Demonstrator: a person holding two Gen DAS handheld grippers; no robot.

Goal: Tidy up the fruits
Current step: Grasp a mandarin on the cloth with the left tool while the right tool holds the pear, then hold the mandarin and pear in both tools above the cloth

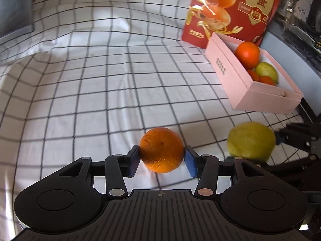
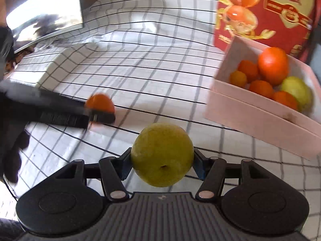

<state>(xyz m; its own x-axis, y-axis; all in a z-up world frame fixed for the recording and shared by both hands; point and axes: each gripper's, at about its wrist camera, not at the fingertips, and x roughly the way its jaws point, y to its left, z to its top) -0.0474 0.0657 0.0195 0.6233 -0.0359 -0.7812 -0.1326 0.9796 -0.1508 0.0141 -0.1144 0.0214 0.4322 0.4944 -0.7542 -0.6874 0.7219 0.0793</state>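
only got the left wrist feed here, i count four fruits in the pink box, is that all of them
Observer: No. The right wrist view shows six in the pink box: a large orange, a green fruit and four small oranges.
Operator: whats that yellow-green blur on my right
Observer: A green fruit, clamped in the right gripper, held above the cloth.
Operator: whats left of the cloth, dark on my end
Observer: A flat screen reflecting bright light.

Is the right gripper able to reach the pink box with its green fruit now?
Probably yes. The right gripper, shut on the green fruit, has only open checked cloth before the pink box.
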